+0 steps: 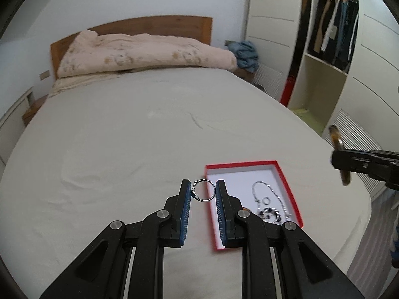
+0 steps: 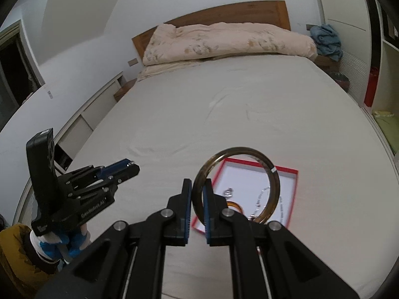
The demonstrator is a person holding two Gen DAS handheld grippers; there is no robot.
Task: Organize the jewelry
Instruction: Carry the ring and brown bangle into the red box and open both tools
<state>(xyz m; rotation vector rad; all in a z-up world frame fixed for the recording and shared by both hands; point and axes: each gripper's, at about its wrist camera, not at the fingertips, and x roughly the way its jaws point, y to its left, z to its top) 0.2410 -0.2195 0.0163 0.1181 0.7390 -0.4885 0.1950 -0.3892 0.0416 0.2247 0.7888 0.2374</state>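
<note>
My left gripper is shut on a small silver ring, held above the bed just left of a red-edged white box. The box holds a silver chain, a small ring and dark beaded jewelry. My right gripper is shut on the rim of a brown bangle, held upright above the box. The bangle and right gripper also show at the right edge of the left wrist view. The left gripper shows at the left of the right wrist view.
The box lies near the foot corner of a wide bed with a beige sheet. A folded quilt lies by the wooden headboard. An open wardrobe with hanging clothes stands at the right. A nightstand stands at the left.
</note>
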